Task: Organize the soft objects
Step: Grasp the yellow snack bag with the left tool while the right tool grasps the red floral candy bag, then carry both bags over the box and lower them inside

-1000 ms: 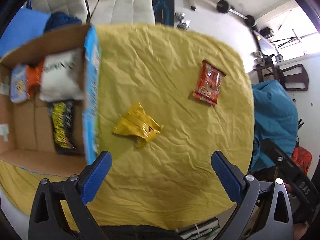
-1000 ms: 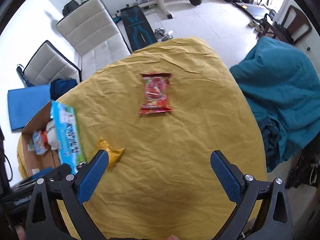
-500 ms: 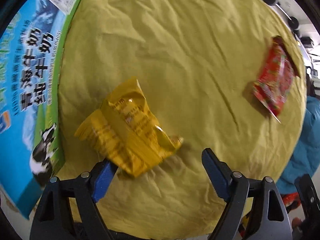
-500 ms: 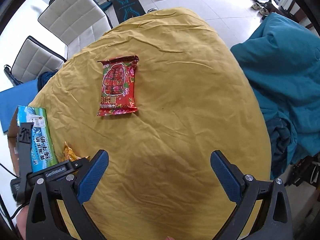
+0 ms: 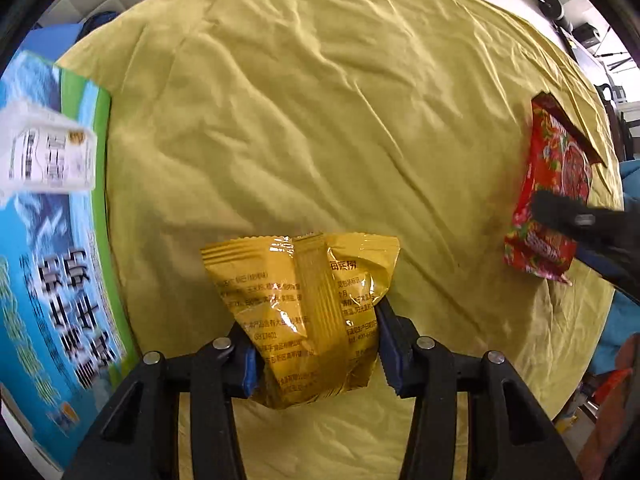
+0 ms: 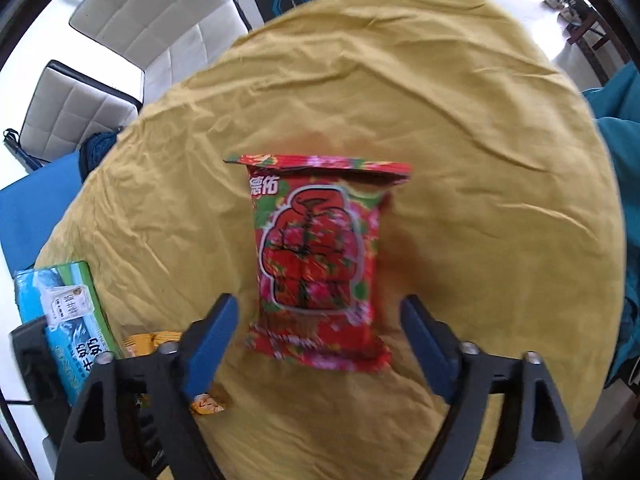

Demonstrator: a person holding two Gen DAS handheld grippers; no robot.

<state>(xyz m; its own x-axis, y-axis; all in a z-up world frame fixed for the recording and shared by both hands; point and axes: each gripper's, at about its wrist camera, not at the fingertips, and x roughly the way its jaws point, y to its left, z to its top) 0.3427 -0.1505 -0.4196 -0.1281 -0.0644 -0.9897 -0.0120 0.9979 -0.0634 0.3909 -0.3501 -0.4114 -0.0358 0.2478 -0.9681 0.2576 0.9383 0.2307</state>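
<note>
We see a round counter (image 6: pixel 460 120) under a crumpled mustard-yellow cloth, creased all over. At its left edge stands a glossy carton (image 5: pixel 52 280) printed blue and green with large white Chinese characters, blurred here; a white label sits on it, too smeared for us to read.

The red packet (image 6: pixel 320 260) lies flat toward the counter's right edge: a shiny plastic pillow pack with crimped ends, a floral print, an outlined red panel and white characters at its top corner. Our right tongs (image 6: pixel 320 336) straddle its lower end; the blue pads have just been closing, yet they stand clear of the wrapper on both sides, half-wide.

The yellow packet (image 5: pixel 304 312) is smaller, a crinkly foil pouch with a serrated top edge, a back seam and fine dark Chinese print that we cannot make out. It sits near the counter's left edge by the carton, pinched between the pads of our left tongs (image 5: pixel 316 344), which have just clamped in on it.
</note>
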